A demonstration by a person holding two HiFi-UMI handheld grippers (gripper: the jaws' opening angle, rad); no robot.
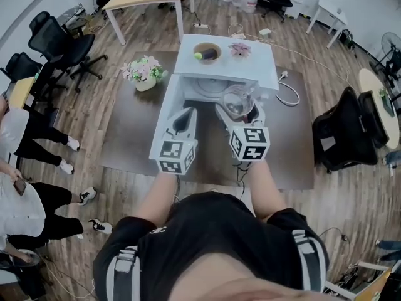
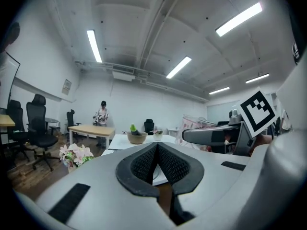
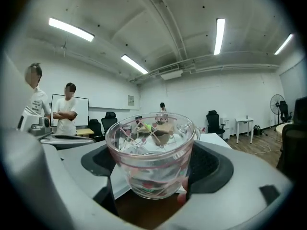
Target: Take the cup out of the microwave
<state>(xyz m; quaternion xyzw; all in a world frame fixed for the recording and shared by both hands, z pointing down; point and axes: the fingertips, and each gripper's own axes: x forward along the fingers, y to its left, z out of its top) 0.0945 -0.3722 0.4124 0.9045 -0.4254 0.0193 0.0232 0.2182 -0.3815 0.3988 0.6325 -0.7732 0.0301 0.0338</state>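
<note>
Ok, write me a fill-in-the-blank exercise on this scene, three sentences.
The right claw is closed on a clear glass ___.
The left claw is ___, with nothing between its jaws.
On top of the white microwave sits a round brown ___.
Missing words: cup; shut; bowl.
</note>
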